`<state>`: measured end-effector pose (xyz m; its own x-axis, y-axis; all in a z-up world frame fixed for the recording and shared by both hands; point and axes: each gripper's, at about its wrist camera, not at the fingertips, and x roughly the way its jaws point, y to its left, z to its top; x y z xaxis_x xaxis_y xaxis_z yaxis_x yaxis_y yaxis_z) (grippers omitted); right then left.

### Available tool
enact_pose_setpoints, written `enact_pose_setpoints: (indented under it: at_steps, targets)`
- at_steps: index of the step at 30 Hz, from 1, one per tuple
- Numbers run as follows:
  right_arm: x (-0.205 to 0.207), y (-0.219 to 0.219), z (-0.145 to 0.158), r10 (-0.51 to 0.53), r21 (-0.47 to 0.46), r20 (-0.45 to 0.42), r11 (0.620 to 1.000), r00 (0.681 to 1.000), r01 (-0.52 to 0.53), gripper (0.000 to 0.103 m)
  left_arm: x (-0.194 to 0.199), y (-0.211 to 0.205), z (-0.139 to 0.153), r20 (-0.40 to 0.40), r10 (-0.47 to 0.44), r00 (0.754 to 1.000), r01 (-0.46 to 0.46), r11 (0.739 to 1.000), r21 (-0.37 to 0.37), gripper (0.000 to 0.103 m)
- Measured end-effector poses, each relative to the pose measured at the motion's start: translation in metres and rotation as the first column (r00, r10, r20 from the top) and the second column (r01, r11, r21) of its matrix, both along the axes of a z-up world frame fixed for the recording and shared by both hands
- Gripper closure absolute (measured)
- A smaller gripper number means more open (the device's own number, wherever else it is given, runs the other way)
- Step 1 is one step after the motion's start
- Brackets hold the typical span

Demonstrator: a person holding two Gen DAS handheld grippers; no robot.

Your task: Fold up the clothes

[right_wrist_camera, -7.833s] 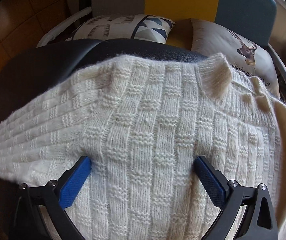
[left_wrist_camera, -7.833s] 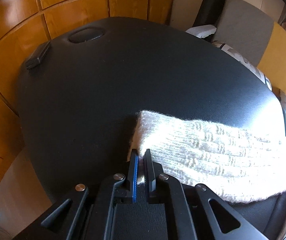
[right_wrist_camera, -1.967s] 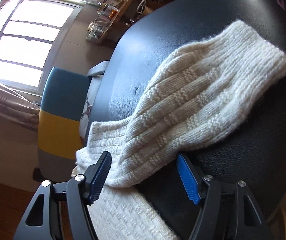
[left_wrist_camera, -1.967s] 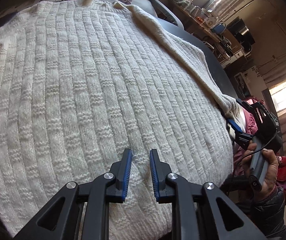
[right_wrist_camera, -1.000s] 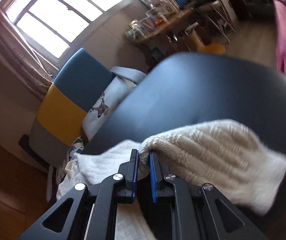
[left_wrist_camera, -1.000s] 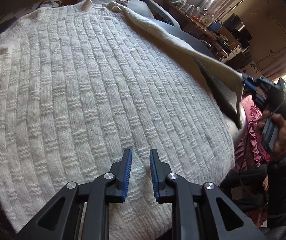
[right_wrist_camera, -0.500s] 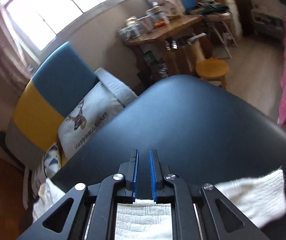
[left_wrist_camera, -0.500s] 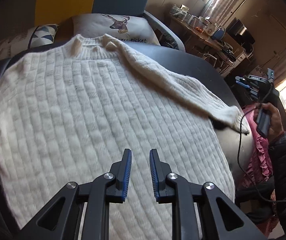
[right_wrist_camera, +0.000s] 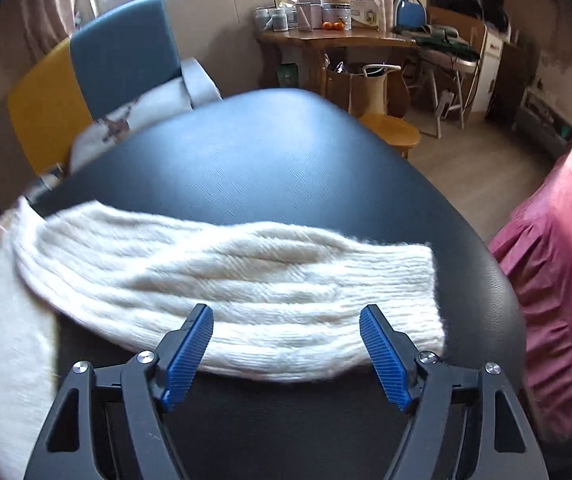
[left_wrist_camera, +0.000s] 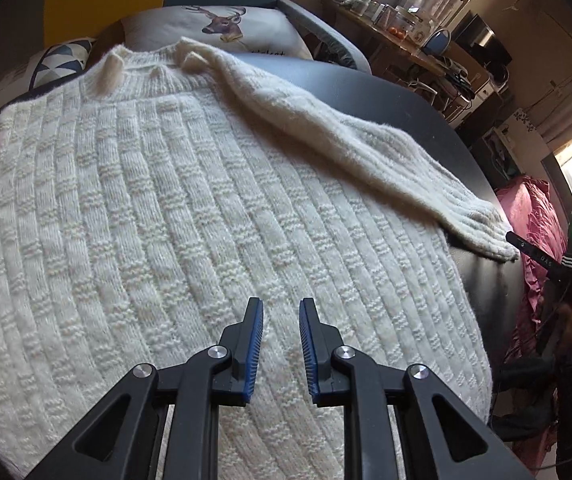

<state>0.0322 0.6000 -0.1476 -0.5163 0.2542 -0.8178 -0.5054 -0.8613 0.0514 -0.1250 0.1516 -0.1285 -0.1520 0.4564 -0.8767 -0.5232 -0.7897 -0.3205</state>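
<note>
Cream knit sweater point(left_wrist_camera: 173, 208) spread flat on black tabletop point(right_wrist_camera: 286, 168), sleeve point(right_wrist_camera: 253, 300) laid out right. Right gripper point(right_wrist_camera: 286, 344) jaws just opened, clear above cuff. Left gripper point(left_wrist_camera: 279, 336) jaws slightly apart, seemingly empty. Soft, floppy, probably light; grip cuff or hem.

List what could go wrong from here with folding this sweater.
1. The cream knitted sweater's sleeve ends close to the rim of the black padded table; a nudge could slide its cuff over.
2. The right hand-held gripper, whose jaws have just been opening, holds nothing, so the sleeve may stay twisted.
3. The left hand-held gripper hovers narrowly open over the sweater body; closing could bunch the knit.
</note>
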Motion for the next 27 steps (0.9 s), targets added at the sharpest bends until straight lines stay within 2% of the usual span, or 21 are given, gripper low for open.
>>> enact_pose_setpoints:
  at_steps: [3,4,6,8,9,10,15,19,23,26,27]
  targets:
    - [-0.01,-0.007,-0.02,0.063,0.069,0.089,0.995,0.994,-0.069,0.01,0.003,-0.002,-0.005,0.002,0.008,1.0,-0.008,1.0,-0.012,0.085]
    - [-0.01,-0.009,-0.023,0.077,0.094,0.085,0.992,0.993,-0.085,0.008,0.004,-0.003,-0.006,0.006,0.011,1.0,-0.011,1.0,-0.01,0.085]
    - [-0.01,-0.009,-0.026,0.084,0.103,0.092,0.99,0.992,-0.094,0.008,0.005,-0.004,-0.007,0.006,0.016,1.0,-0.016,1.0,-0.008,0.085]
    - [-0.01,-0.009,-0.024,0.083,0.086,0.099,0.992,0.992,-0.092,0.019,0.007,-0.003,-0.009,0.005,0.018,1.0,-0.018,1.0,-0.01,0.085]
    - [-0.01,-0.012,-0.022,0.091,0.088,0.1,0.991,0.991,-0.1,0.046,0.008,-0.003,-0.009,-0.002,0.015,1.0,-0.015,1.0,-0.013,0.085]
    - [-0.011,-0.017,-0.018,0.107,0.099,0.104,0.988,0.989,-0.117,0.093,0.01,-0.002,-0.01,-0.01,0.011,1.0,-0.011,1.0,-0.016,0.085]
    - [-0.019,-0.042,-0.007,0.153,0.091,0.166,0.981,0.974,-0.17,0.091,0.015,-0.003,-0.01,-0.019,0.002,1.0,-0.002,1.0,-0.016,0.085]
    - [-0.007,-0.056,0.025,0.201,0.038,0.13,0.978,0.971,-0.207,0.091,0.013,-0.008,-0.007,-0.028,-0.026,0.999,0.026,1.0,-0.016,0.085]
    - [0.006,-0.057,0.08,0.218,0.025,0.026,0.975,0.976,-0.219,0.091,0.009,-0.01,0.0,-0.029,-0.035,0.999,0.035,0.999,-0.007,0.085]
    - [-0.002,-0.037,0.118,0.163,-0.007,-0.089,0.986,0.983,-0.164,0.091,0.0,-0.009,0.007,-0.035,-0.034,0.999,0.034,0.999,0.001,0.085]
    - [-0.007,-0.025,0.126,0.128,-0.043,-0.123,0.99,0.984,-0.134,0.091,-0.004,-0.008,0.008,-0.034,-0.029,0.999,0.03,1.0,0.003,0.085]
